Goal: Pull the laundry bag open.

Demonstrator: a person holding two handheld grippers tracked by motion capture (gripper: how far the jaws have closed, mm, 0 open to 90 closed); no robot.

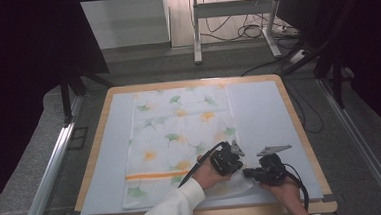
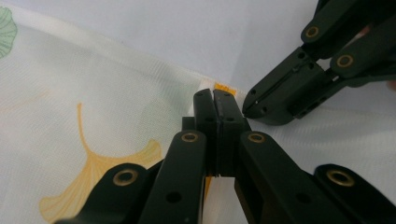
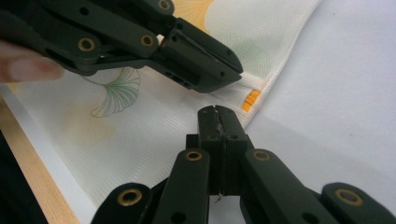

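Observation:
A white cloth (image 1: pixel 180 133) printed with green and yellow ginkgo leaves lies flat on a pale blue mat (image 1: pixel 264 113). An orange stripe (image 1: pixel 152 175) crosses it near the front, and its end (image 3: pixel 251 100) shows at the cloth's right edge. Both grippers meet at that edge near the front right corner. My left gripper (image 1: pixel 238 167) has its jaws pressed together at the hem (image 2: pixel 217 95), beside the stripe end (image 2: pixel 224 87). My right gripper (image 1: pixel 246 173) faces it, jaws closed on the same hem (image 3: pixel 217 112). The two tips nearly touch.
The mat rests on a wooden table (image 1: pixel 300 131) whose near edge (image 3: pixel 37 177) is close to the grippers. Beyond the table stand a metal desk frame (image 1: pixel 196 32) and loose cables (image 1: pixel 254 31) on the floor. Dark curtains (image 1: pixel 21 73) hang at both sides.

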